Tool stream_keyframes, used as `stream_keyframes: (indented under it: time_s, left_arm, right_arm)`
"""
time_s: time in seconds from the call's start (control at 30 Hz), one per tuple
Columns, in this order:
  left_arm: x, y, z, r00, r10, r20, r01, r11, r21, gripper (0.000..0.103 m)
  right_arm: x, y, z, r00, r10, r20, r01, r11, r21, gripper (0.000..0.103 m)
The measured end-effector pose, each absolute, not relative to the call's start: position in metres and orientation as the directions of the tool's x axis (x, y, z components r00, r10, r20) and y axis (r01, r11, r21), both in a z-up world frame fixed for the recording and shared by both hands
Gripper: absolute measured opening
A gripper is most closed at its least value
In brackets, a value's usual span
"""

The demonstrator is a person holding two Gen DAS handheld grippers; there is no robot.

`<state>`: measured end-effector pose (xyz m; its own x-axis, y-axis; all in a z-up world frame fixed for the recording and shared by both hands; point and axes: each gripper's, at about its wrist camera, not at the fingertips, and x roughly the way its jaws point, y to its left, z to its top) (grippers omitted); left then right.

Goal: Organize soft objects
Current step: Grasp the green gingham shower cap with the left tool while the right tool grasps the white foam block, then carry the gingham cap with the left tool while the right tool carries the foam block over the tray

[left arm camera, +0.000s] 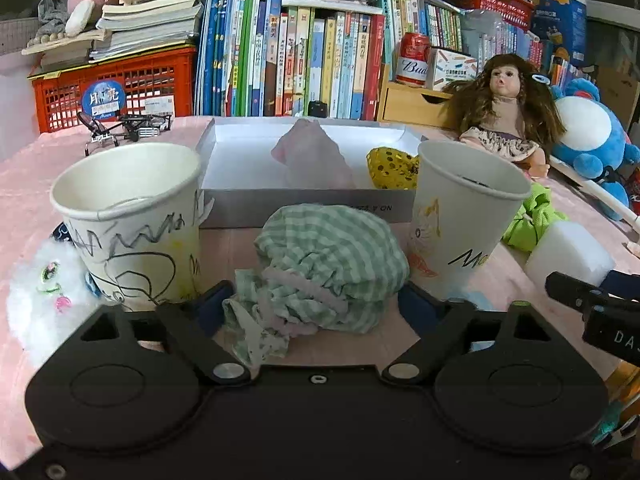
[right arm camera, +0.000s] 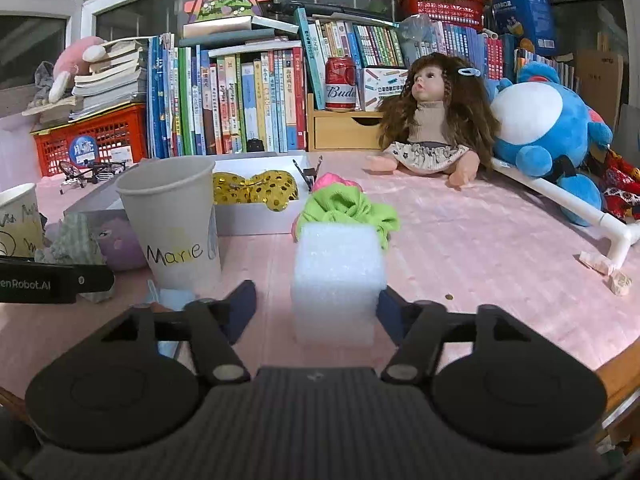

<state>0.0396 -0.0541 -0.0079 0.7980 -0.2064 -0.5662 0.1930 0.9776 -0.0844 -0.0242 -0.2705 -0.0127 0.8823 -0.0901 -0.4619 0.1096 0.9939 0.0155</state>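
Table [right arm camera: 480, 248]: pink cloth covering, with a row of books [left arm camera: 288, 56] along the back edge.
Blue plush [right arm camera: 548, 136]: leans at the far right, just beside the doll [right arm camera: 430, 128], which sits against a wooden drawer [right arm camera: 340, 132].
White box [left arm camera: 240, 152]: shallow and open, mid-table; a pale pink cloth [left arm camera: 312, 156] and a gold spotted item [left arm camera: 390, 168] lie inside it.
Left cup [left arm camera: 132, 220]: scribbled paper cup, upright in front of the box's left corner, with a white fluffy toy [left arm camera: 44, 280] at its base.
Right cup [right arm camera: 172, 220]: upright, lettered "Marie", near the box's front right corner.
Checked cloth [left arm camera: 328, 268]: green-and-white bundle on the table between the two cups, in front of the box.
Left gripper [left arm camera: 316, 300]: fingers spread wide on either side of the checked cloth; whether they press on it cannot be told.
Foam block [right arm camera: 338, 280]: white cube standing on the table, a green cloth [right arm camera: 352, 208] just behind it.
Right gripper [right arm camera: 316, 308]: fingers wide apart, flanking the foam block; the right finger is at its side, the left one stands clear.
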Motion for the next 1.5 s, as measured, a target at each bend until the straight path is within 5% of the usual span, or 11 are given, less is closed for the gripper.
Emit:
stream_keyframes:
  time_s: [0.07, 0.23, 1.0, 1.5]
  left_arm:
    - [0.041, -0.053, -0.01, 0.79, -0.193, -0.582, 0.182, 0.98, -0.078, 0.055]
    - [0.034, -0.053, -0.006, 0.788, -0.195, -0.584, 0.199, 0.978, -0.058, 0.047]
    - [0.068, -0.032, 0.105, 0.833, -0.251, -0.493, 0.222, 0.968, -0.116, 0.046]
    - [0.2, -0.035, 0.12, 0.722, -0.232, -0.651, 0.16, 0.973, -0.169, 0.046]
  right_arm:
    - [-0.025, -0.27, -0.013, 0.881, -0.093, -0.463, 0.117, 0.993, 0.023, 0.05]
    - [-0.028, -0.275, -0.008, 0.889, -0.094, -0.447, 0.135, 0.989, 0.06, 0.049]
    - [0.032, -0.3, 0.071, 0.941, 0.002, -0.339, 0.047, 0.989, 0.138, 0.049]
    - [0.161, -0.275, 0.074, 0.836, 0.128, -0.534, -0.117, 0.992, 0.054, 0.049]
